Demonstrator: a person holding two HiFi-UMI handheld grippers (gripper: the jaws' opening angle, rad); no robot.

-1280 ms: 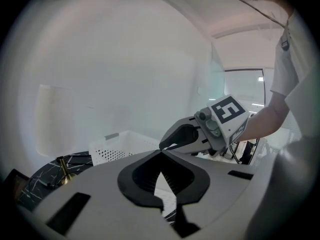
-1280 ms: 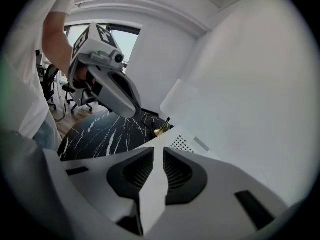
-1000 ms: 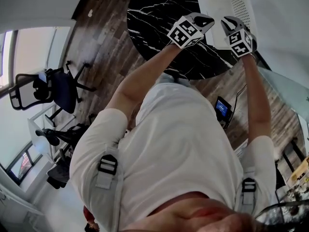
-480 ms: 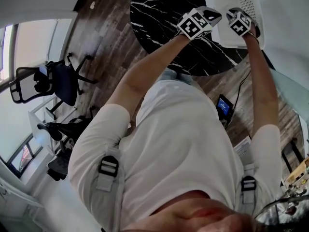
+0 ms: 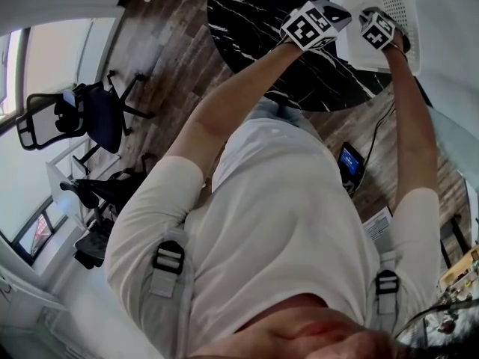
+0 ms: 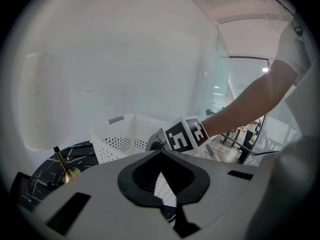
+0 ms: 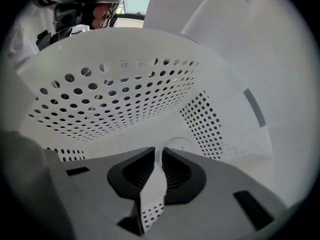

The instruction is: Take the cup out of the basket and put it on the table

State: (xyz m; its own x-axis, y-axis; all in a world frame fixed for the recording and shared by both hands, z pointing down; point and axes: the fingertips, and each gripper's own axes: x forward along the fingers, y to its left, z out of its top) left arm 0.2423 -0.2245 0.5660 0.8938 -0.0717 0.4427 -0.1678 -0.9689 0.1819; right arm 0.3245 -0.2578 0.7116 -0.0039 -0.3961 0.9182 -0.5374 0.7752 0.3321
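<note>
Over the black marble round table, the left gripper is held closed, empty; the right gripper, narrowly parted inside the white perforated plastic basket, should be widened before the pale round cup on its floor is straddled

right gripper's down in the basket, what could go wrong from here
1. The right gripper has its jaws only narrowly apart and may nudge the pale cup just beyond them instead of gripping it.
2. The basket walls sit close around it, so lifting could snag and drag the basket across the table.
</note>
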